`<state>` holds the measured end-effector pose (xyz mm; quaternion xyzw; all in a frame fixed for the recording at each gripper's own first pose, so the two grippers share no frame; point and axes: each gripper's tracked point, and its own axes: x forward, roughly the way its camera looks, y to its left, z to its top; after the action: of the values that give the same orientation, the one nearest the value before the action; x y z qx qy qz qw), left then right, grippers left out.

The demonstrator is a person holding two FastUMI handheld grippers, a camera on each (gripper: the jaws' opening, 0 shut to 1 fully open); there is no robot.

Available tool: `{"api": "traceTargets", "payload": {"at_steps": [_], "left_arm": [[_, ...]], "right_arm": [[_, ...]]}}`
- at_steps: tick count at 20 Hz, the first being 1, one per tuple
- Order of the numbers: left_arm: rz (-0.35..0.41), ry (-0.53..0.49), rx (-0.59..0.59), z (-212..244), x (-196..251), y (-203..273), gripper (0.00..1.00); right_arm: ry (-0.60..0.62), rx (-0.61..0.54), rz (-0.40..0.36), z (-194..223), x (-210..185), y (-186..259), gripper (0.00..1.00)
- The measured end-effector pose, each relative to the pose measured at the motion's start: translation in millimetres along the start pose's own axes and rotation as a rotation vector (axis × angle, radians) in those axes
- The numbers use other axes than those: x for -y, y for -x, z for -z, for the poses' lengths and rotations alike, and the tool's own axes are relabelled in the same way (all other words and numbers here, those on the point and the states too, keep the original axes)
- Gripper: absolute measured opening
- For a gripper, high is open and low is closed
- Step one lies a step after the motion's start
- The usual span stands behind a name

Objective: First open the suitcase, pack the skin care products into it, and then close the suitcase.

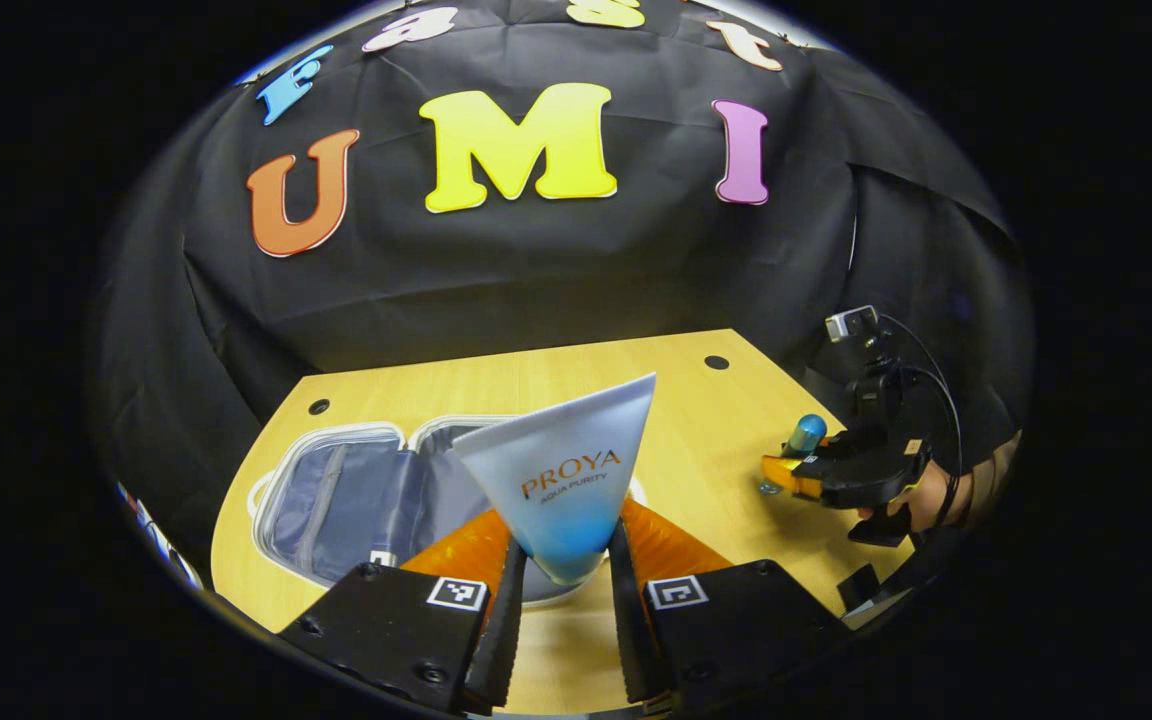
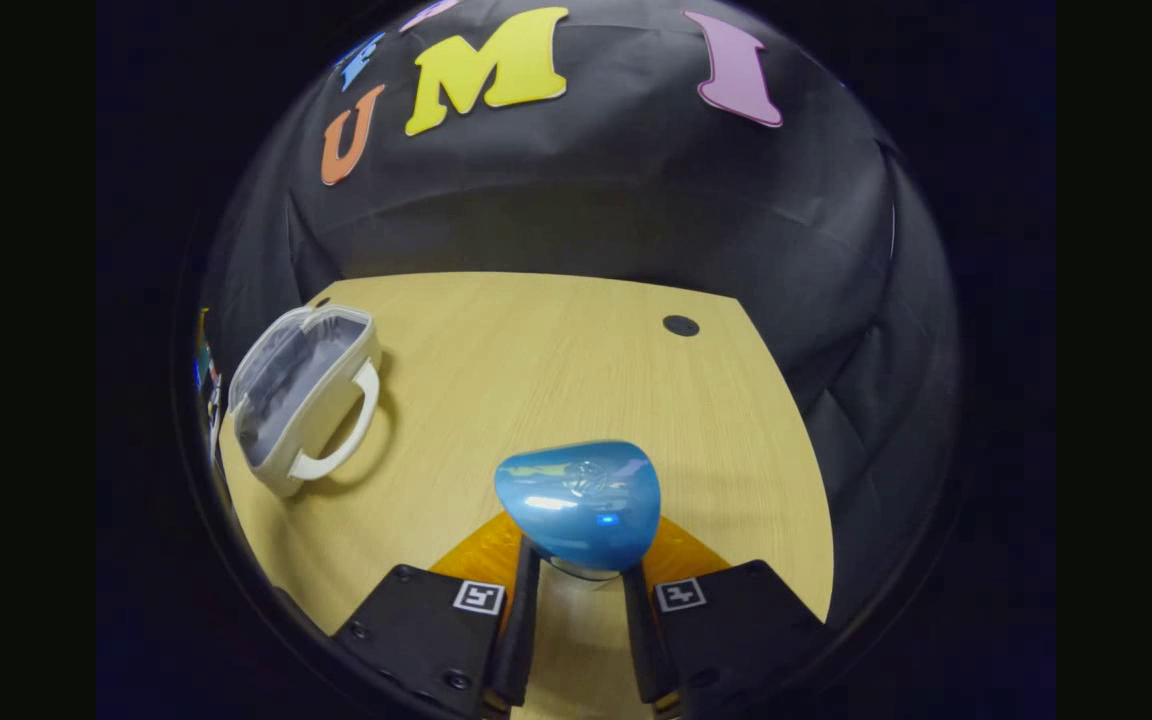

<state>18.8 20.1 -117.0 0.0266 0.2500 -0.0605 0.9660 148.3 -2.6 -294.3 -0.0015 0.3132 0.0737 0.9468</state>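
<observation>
Clamped between the left gripper's (image 1: 564, 600) fingers, a silver-blue tube (image 1: 564, 480) is held over the wooden table (image 1: 696, 440) before black cloth. Behind it the white suitcase (image 1: 356, 500) lies open, grey-lined. A blue-capped bottle (image 2: 581, 505) is gripped by the right gripper (image 2: 581, 605).

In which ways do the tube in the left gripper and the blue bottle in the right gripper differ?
The tube is flat and wedge-shaped, fading from silver-grey to blue, with printed text; the blue bottle is rounded, glossy and blue all over. The tube widens upward to a straight sealed edge, whereas the bottle shows a domed cap. Both are gripped between fingers, one in the left gripper, one in the right gripper, above the wooden table.
</observation>
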Motion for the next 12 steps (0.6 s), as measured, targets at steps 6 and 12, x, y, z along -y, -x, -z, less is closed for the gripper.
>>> {"api": "traceTargets", "payload": {"at_steps": [6,12], "left_arm": [[0.007,0.014,-0.022,19,-56,-21,0.44],[0.021,-0.009,-0.191,78,-86,-82,0.44]], "right_arm": [[-0.074,0.014,0.048,-9,-19,42,0.37],[-0.102,0.02,0.063,-12,-53,82,0.37]]}}
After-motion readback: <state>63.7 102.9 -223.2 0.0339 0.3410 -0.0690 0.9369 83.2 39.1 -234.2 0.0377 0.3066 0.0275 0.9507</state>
